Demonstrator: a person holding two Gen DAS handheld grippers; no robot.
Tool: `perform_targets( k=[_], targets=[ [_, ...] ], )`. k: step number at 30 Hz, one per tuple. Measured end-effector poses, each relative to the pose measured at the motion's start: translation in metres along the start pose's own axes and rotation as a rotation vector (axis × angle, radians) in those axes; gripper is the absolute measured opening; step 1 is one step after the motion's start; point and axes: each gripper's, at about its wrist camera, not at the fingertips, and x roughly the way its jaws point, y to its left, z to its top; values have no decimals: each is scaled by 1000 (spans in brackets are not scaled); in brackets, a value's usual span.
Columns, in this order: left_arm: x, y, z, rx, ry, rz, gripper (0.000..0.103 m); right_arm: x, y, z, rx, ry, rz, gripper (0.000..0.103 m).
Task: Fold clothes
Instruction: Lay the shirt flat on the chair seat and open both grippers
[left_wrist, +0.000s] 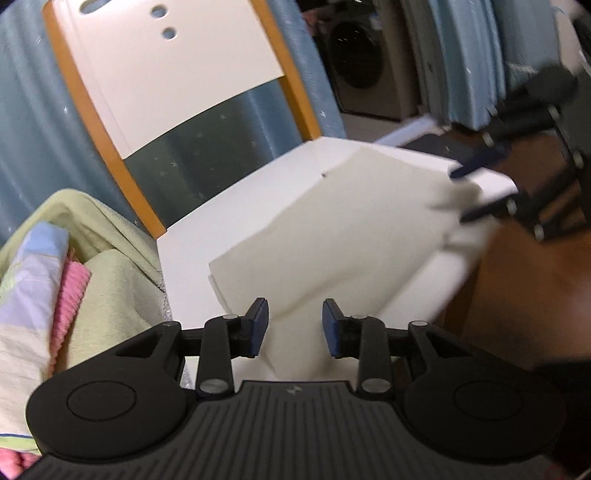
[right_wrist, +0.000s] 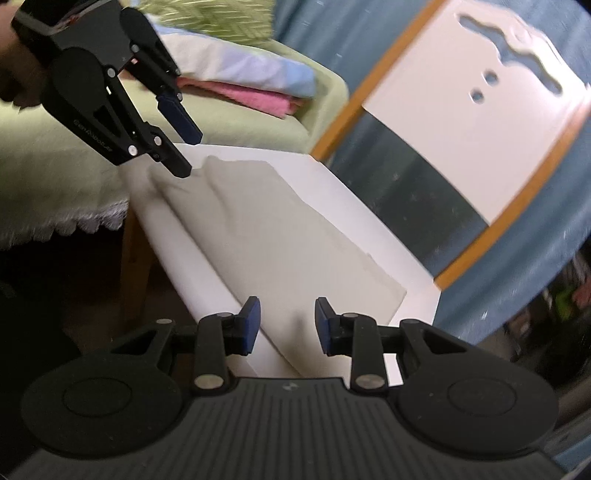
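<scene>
Left wrist view shows your left gripper (left_wrist: 294, 326) with its two blue pads spread apart and nothing pinched between them; the folded cream cloth (left_wrist: 332, 229) lies just under and ahead of the fingers, flat on the white seat of the chair (left_wrist: 229, 206). Your right gripper (left_wrist: 467, 194) is at the far right corner of the same cloth, a little blurred, its fingers also apart, and I cannot tell if they touch the fabric. Right wrist view gives the same from the other side: your right gripper (right_wrist: 287, 325) stands open above the near end of the cloth (right_wrist: 280, 243), and your left one (right_wrist: 184, 153) hovers over the far corner. Beside the chair, a pile of folded clothes (right_wrist: 255, 79) rests on a green cover (right_wrist: 55, 173).
</scene>
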Motion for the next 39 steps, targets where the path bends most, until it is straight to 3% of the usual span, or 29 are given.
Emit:
perform_targets(
  k=[4,8,14,18,22,26,33,39],
  targets=[
    [30,8,11,-101,29,-62,39,19,-10,-5,55,16,-20,26],
    [49,24,4,-138,70,-14,41,30,-19,-12,99,26,-7,26],
    [45,49,-12,-154,77,67,42,27,-33,-21,132,19,2,26],
    [30,39,-9,-181,13,30,38,18,-42,-15,209,-39,-1,27],
    [35,13,-2,-146,-6,-33,39,27,-43,-7,275,-50,24,26],
    [43,11,-14,-88,2,-6,42,47,-46,-15,313,26,43,27],
    [29,28,-24,-107,32,54,41,31,-53,-33,390,26,42,28],
    [5,-7,-30,-91,-9,-9,41,22,-55,-49,466,37,26,28]
  ],
)
